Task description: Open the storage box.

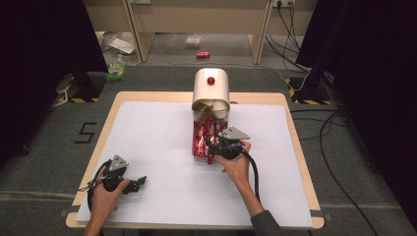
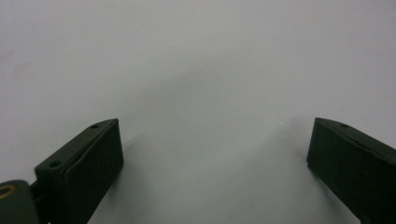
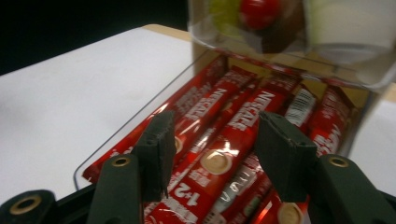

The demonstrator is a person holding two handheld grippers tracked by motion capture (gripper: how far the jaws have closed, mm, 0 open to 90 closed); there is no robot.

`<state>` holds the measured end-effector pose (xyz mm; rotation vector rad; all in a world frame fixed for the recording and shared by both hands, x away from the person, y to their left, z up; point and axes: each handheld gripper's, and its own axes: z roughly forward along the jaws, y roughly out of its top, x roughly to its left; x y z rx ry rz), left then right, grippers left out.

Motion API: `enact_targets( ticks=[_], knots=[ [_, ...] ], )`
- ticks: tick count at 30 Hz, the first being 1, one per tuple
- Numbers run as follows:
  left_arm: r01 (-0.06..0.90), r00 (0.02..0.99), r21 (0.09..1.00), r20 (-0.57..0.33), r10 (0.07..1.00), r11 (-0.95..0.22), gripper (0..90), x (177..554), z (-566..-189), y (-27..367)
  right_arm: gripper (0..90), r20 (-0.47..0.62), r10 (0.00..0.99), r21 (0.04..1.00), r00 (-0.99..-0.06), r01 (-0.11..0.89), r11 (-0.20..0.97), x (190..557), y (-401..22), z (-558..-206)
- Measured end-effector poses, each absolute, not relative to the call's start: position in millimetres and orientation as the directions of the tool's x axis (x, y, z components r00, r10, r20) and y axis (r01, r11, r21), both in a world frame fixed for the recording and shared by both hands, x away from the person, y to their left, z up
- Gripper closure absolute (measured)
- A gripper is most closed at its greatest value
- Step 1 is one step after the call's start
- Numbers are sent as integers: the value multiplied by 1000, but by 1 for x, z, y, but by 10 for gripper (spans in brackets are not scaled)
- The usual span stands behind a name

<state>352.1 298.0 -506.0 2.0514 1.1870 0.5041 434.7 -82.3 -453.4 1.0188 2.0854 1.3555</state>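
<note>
- Several red coffee sachets (image 3: 233, 135) lie flat in the clear tray (image 3: 140, 126) before the cream dispenser (image 1: 211, 88).
- My right gripper (image 3: 212, 154) straddles one, jaws half-open, nothing pinched.
- I judge sachets light, slick, crushable; pinch mid-length.
- Left gripper (image 2: 212, 163) wide, empty, far from dispenser.

A white sheet (image 1: 162, 147) is spread beneath both the left tongs (image 1: 140, 181) and the right tongs (image 1: 210, 147), and it is laid on a wooden table (image 1: 147, 97) whose rim is seen beyond them. Far past the right tongs, a red can (image 1: 203, 54) is laid on its side on the floor — a clear packet (image 1: 193, 40) is seen just behind it. Out to the left of the left tongs, a black "5" (image 1: 85, 132) is marked on the grey floor — black cables (image 1: 320, 137) are trailed well to the right of the right tongs.
</note>
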Motion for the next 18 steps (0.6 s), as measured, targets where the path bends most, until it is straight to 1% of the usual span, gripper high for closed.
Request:
enact_targets(
  ticks=[1, 4, 11, 15, 18],
  knots=[
    [591, 503, 735, -13, 864, -332, 29, 352, -506, 298, 485, 44, 787, 910, -616, 349, 223, 436, -86, -453],
    [590, 503, 735, -13, 864, -333, 29, 352, -506, 298, 492, 54, 790, 909, -610, 358, 214, 437, -91, -450],
    [590, 503, 736, -12, 864, -333, 28, 352, -506, 298, 496, 38, 785, 885, -618, 386, 261, 441, -85, -455],
    [590, 503, 736, -12, 864, -333, 28, 352, -506, 298, 495, 45, 775, 876, -631, 398, 272, 444, -83, -454],
    [590, 502, 735, -12, 865, -332, 28, 352, -506, 298, 490, 31, 773, 872, -633, 395, 289, 446, -83, -450]
  ],
)
